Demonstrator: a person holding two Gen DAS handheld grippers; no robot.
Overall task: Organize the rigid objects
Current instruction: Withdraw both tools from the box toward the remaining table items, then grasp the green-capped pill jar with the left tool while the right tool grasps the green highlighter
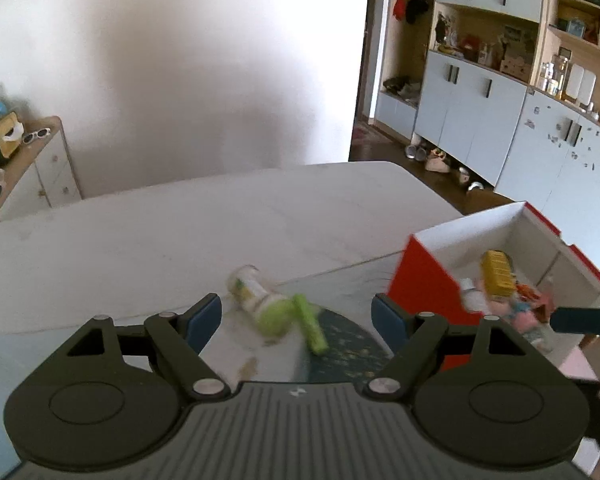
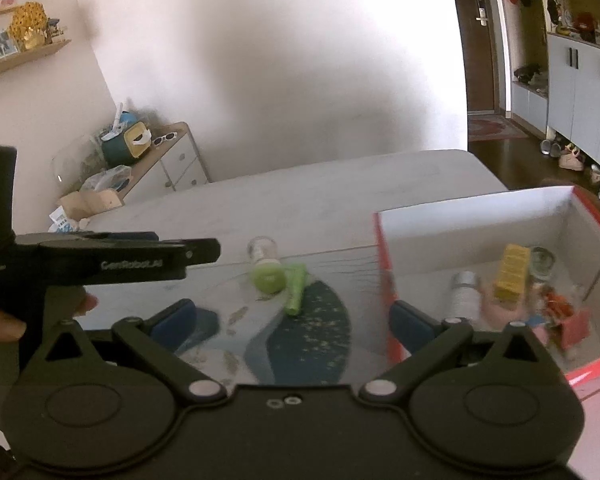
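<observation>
A clear bottle with a green cap (image 1: 256,298) (image 2: 265,266) lies on its side on the table mat. A green tube (image 1: 310,322) (image 2: 295,288) lies right beside its cap. My left gripper (image 1: 296,314) is open and empty, just short of both. My right gripper (image 2: 292,320) is open and empty, near the tube. A red box with a white inside (image 1: 424,280) (image 2: 472,220) stands to the right. It holds a yellow carton (image 1: 498,274) (image 2: 512,272), a white bottle (image 2: 464,296) and several small items.
The white table (image 1: 180,220) runs back to a wall. A glass mat with a dark blue pattern (image 2: 300,340) covers the near part. A wooden cabinet (image 2: 168,156) with clutter stands at the left. The left gripper's body (image 2: 100,260) shows in the right wrist view.
</observation>
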